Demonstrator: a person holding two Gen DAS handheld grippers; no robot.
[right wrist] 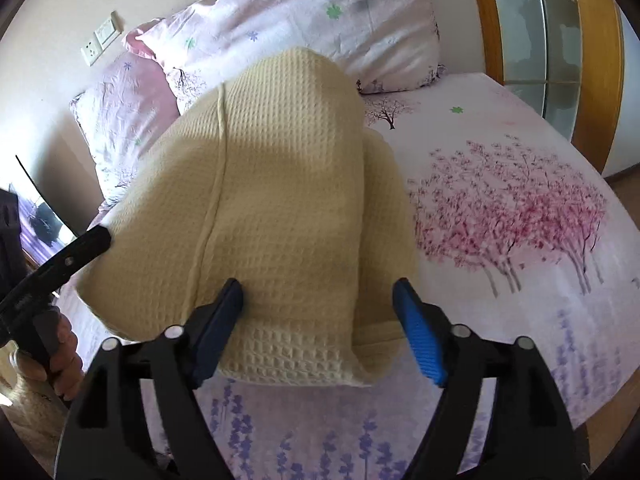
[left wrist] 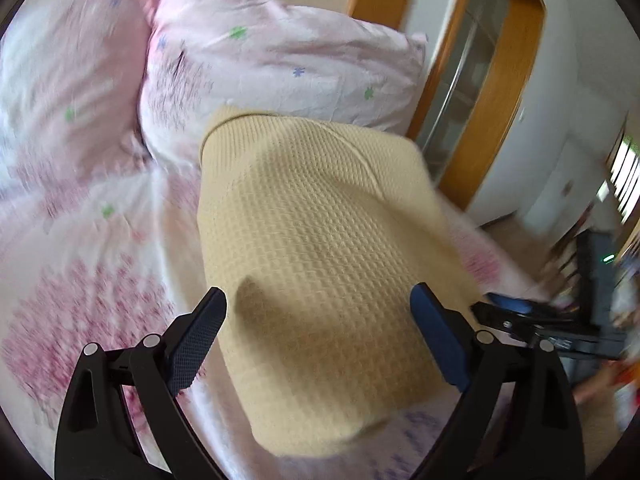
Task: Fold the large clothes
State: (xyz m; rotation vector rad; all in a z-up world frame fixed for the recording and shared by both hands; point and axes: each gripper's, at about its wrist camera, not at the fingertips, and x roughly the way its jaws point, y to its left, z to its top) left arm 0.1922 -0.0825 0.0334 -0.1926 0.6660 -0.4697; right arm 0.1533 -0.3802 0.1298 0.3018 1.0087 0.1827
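Note:
A folded pale yellow waffle-knit garment [left wrist: 320, 240] lies on the bed; it also shows in the right wrist view [right wrist: 272, 208]. My left gripper [left wrist: 318, 320] is open, its blue-padded fingers either side of the garment's near end, just above it. My right gripper [right wrist: 318, 308] is open, straddling the near folded edge. The tip of the right gripper [left wrist: 512, 316] shows at the garment's right corner in the left wrist view. The left gripper's finger [right wrist: 80, 246] shows touching the garment's left corner in the right wrist view.
The bed sheet [right wrist: 520, 220] has pink tree and purple flower prints. Two pink pillows [right wrist: 320, 12] lie at the head. A wooden-framed glass door [right wrist: 560, 40] stands beyond the bed. Wall sockets [right wrist: 100, 38] are on the left wall. A hand [right wrist: 60, 356] holds the left gripper.

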